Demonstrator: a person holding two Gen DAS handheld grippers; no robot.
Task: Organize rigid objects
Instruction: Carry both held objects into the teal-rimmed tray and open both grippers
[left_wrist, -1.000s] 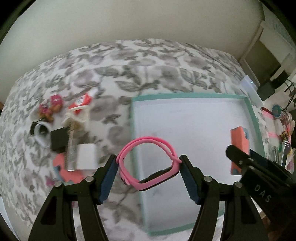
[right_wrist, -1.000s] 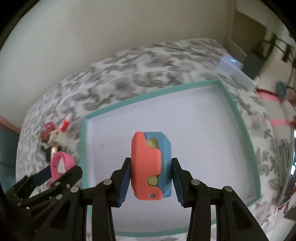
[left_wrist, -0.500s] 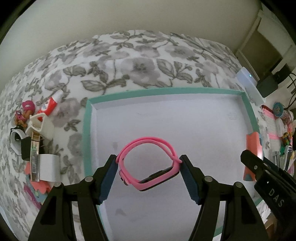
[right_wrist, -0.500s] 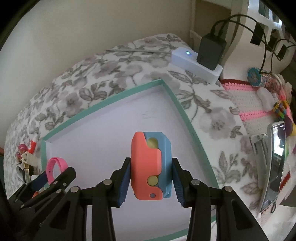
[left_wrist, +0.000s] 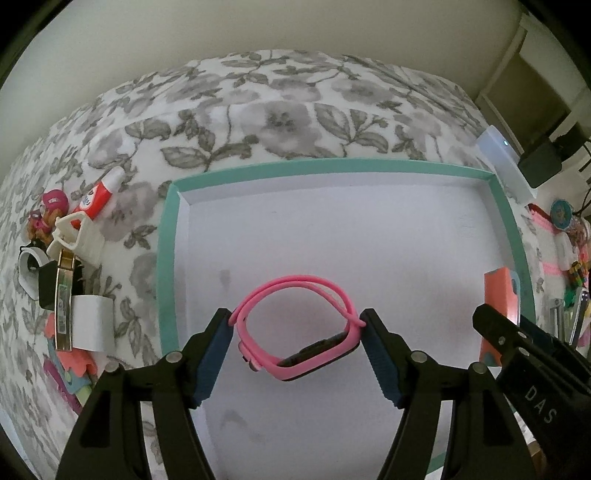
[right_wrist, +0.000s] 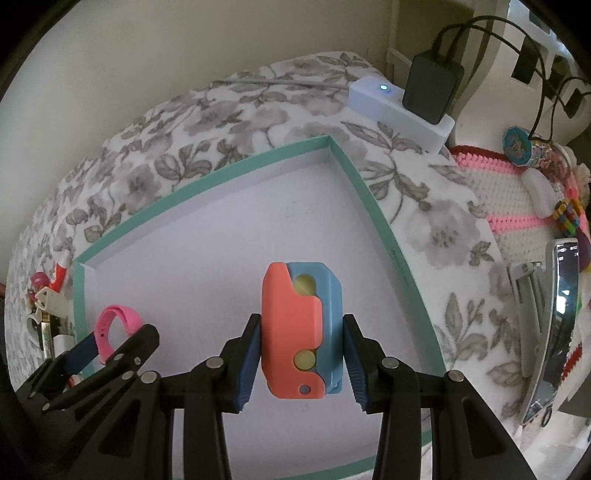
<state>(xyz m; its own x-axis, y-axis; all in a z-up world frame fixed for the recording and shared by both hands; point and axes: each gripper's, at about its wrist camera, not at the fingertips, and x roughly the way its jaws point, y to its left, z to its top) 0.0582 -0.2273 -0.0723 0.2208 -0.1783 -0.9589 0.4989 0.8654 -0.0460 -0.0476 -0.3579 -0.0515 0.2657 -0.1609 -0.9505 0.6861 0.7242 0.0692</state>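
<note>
A: Watch (left_wrist: 258, 354), where?

B: Between the blue pads of the left hand-held gripper (left_wrist: 296, 318), over the white floor of the tray (left_wrist: 166, 258), toward its left side. Pink band looped and pressed at both ends by the pads, dark face turned down and toward the camera.

A: So clamped on the watch?

B: Yes, clamped, at a fairly wide spread. Pointing steeply down. Resting on the tray floor or just above it? Cannot tell.

A: And the right hand-held gripper (right_wrist: 301, 321)?

B: Squeezed on the toy (right_wrist: 288, 314), a coral and blue block with yellow dots, held upright by its two sides. Also over the tray, close to the teal right rim.

A: Apart from each other?

B: Well apart, watch left, toy right, bare white floor between.

A: Outside the tray?

B: Floral cloth (left_wrist: 280, 118) under everything. Left of the tray, a heap of small things: red and white tube (left_wrist: 98, 197), white ring (left_wrist: 29, 271), more bits, too jumbled to tell. Past the far right corner, white box (right_wrist: 388, 107) with a lit blue dot, black adapter (right_wrist: 430, 88) standing on it.
</note>
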